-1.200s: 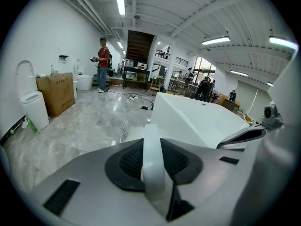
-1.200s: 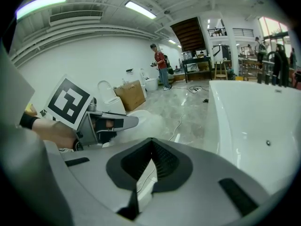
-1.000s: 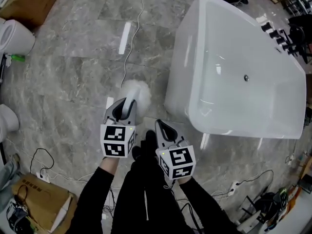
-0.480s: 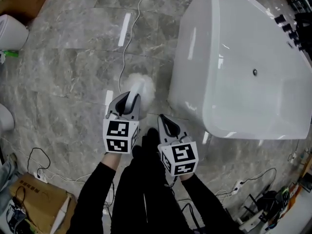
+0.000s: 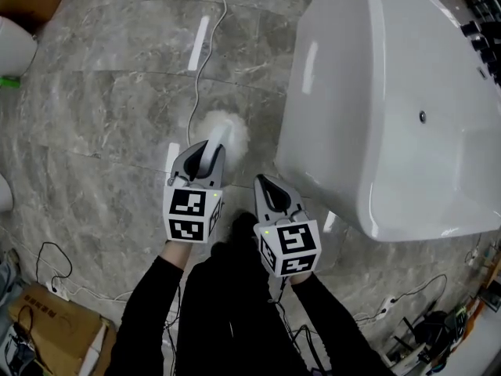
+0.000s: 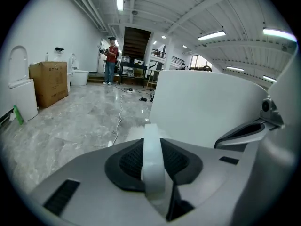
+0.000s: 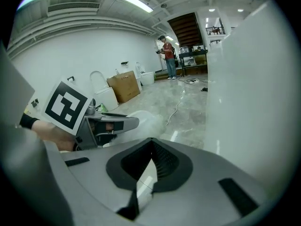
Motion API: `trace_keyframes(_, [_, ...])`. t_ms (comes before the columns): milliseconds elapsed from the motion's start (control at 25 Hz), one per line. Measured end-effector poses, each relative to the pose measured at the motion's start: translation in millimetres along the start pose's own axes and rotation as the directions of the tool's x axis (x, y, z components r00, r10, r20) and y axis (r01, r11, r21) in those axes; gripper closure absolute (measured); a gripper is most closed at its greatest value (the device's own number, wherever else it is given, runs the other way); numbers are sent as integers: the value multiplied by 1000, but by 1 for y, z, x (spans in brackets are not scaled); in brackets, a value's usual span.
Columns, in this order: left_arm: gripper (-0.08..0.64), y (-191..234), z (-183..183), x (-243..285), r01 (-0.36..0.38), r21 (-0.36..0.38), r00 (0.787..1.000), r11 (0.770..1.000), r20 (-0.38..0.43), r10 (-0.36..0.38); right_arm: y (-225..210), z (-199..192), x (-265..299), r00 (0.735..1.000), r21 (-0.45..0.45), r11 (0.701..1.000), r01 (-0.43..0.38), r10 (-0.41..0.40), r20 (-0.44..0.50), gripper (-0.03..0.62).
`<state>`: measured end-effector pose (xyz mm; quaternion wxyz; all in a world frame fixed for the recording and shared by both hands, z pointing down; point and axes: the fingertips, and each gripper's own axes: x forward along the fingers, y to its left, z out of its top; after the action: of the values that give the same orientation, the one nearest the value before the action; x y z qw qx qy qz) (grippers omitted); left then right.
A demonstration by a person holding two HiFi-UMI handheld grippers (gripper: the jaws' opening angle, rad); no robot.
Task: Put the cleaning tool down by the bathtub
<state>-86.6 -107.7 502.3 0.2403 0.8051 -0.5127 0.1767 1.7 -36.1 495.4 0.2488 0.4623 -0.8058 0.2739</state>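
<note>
The cleaning tool is a white brush with a fluffy round head and a pale handle. My left gripper is shut on that handle, and the head hangs low over the grey marble floor just left of the white bathtub. In the left gripper view the handle runs between the dark pads, with the bathtub wall close ahead. My right gripper is beside the left one, nearer the tub, shut and empty. The right gripper view has the left gripper, the brush head and the bathtub.
A white cable snakes across the floor beyond the brush. A toilet stands at the far left, with a cardboard box and cords at the lower left. A person stands far off down the room.
Both grippers have sunk towards the floor beside the tub, with the brush still in the left one. The tub now fills more of the head view.
</note>
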Motion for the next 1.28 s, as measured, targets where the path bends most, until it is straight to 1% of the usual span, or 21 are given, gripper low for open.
trace_keyframes(320, [460, 17, -35, 38, 4, -1, 1000, 1000, 8, -4, -15, -27, 41, 1000, -11, 1000, 0, 0, -5, 592])
trace_keyframes(520, [460, 20, -52, 58, 12, 4, 1000, 1000, 5, -12, -24, -45, 61, 1000, -9, 1000, -3, 3, -13, 592])
trace_keyframes(840, [460, 30, -72, 86, 8, 30, 1000, 1000, 23, -8, -37, -65, 92, 1000, -12, 1000, -4, 4, -2, 592])
trace_keyframes(1040, [460, 31, -85, 103, 3, 45, 999, 999, 32, -5, -48, -86, 110, 1000, 21, 1000, 1, -1, -7, 592])
trace_keyframes(1280, [460, 33, -98, 123, 1, 74, 999, 997, 49, -5, -60, -103, 132, 1000, 21, 1000, 16, -15, -5, 592])
